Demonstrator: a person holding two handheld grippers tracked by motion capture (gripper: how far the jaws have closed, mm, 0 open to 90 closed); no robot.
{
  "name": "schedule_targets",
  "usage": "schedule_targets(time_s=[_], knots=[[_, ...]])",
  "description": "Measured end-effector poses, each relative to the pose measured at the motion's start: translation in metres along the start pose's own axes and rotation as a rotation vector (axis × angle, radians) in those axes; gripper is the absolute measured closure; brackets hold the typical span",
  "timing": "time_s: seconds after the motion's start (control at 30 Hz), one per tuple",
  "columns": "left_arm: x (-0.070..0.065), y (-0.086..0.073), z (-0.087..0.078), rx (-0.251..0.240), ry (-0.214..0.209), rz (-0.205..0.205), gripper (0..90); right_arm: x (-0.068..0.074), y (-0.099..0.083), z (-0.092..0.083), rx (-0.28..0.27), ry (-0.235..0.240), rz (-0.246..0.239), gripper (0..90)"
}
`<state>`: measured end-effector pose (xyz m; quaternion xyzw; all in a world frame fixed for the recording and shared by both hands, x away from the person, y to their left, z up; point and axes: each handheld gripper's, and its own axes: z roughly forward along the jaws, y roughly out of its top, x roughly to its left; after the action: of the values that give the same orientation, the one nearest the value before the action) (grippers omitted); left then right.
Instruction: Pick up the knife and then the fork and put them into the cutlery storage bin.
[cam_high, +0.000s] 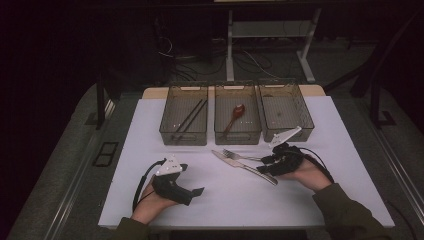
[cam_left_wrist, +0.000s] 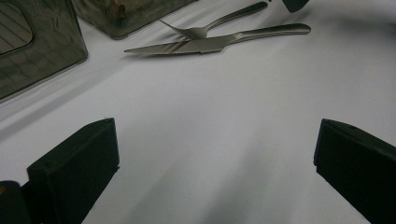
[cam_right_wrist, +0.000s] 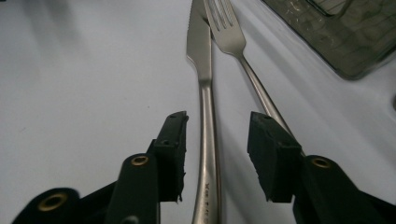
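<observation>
A steel knife (cam_high: 243, 167) and a steel fork (cam_high: 235, 155) lie side by side on the white table (cam_high: 220, 200), just in front of the middle bin. My right gripper (cam_high: 264, 165) is at their handle ends. In the right gripper view its jaws stand apart, open, on either side of the knife (cam_right_wrist: 205, 93) handle without pressing on it. The fork (cam_right_wrist: 233, 37) handle passes under the right-hand jaw. My left gripper (cam_high: 192, 195) rests at the table's front left, wide open with bare table between its jaws (cam_left_wrist: 217, 126). The knife (cam_left_wrist: 210, 44) and fork (cam_left_wrist: 205, 29) lie ahead of it.
Three dark see-through bins stand in a row at the back. The left bin (cam_high: 183, 141) holds black chopsticks (cam_high: 190, 116), the middle bin (cam_high: 237, 140) a wooden spoon (cam_high: 235, 117), and the right bin (cam_high: 287, 134) looks empty. Table legs and cables lie beyond.
</observation>
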<state>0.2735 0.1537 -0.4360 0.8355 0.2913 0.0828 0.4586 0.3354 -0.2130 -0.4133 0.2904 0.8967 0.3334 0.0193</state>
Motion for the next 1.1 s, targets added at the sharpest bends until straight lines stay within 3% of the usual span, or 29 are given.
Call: schedule_targets(time_s=[0.2,0.47,0.73,0.9,1.1], knots=[[-0.001,0.000,0.001,0.002,-0.005,0.006,0.0,0.003,0.019,0.008,0.105,-0.012,-0.009,53.9],[-0.002,0.001,0.001,0.001,-0.011,0.011,0.0,0.006,0.044,0.026,0.245,-0.025,-0.092,59.6],[-0.003,0.001,0.002,-0.001,-0.018,0.012,0.0,0.009,0.061,0.046,0.377,-0.032,-0.110,68.2],[-0.003,0.001,0.001,-0.001,-0.019,0.014,0.0,0.010,0.065,0.057,0.440,-0.037,-0.115,70.4],[-0.003,0.001,0.001,0.001,-0.021,0.014,0.0,0.010,0.067,0.062,0.470,-0.046,-0.130,73.0]])
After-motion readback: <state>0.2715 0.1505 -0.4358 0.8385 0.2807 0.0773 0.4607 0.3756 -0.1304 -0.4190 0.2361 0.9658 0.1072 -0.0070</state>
